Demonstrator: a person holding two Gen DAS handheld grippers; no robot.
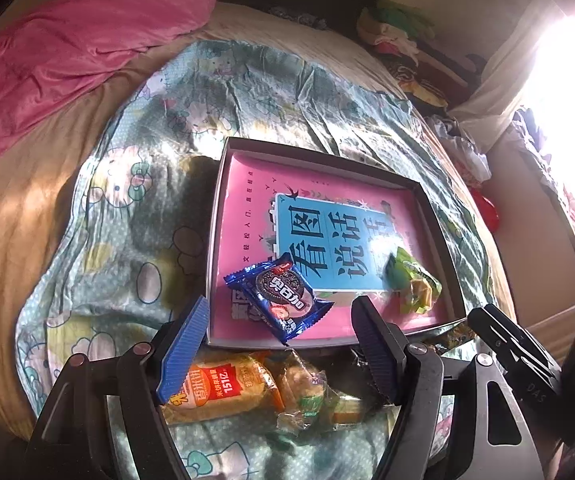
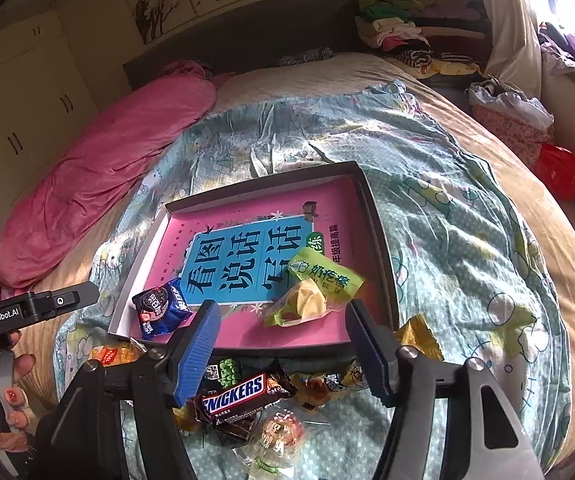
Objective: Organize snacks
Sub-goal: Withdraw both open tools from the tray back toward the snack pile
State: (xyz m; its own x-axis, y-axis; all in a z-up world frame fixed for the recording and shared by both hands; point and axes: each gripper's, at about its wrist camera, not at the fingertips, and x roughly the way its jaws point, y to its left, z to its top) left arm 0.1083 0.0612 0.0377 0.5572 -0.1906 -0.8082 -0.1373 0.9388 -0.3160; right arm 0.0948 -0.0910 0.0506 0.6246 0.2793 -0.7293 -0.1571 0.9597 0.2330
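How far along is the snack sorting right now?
Done: the blue Oreo pack and green snack pack lie inside the box. In hand: nothing; the left tool and right tool are open. Left: the Snickers bar and orange cake pack on the bed.

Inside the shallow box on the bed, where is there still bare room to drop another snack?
The far half of the shallow dark-rimmed box, over the pink book cover, is free, as is the near strip between the blue Oreo packet and the green-yellow wrapped snack. The quilt in front of the box is crowded with loose wrappers, including a brown Snickers bar.
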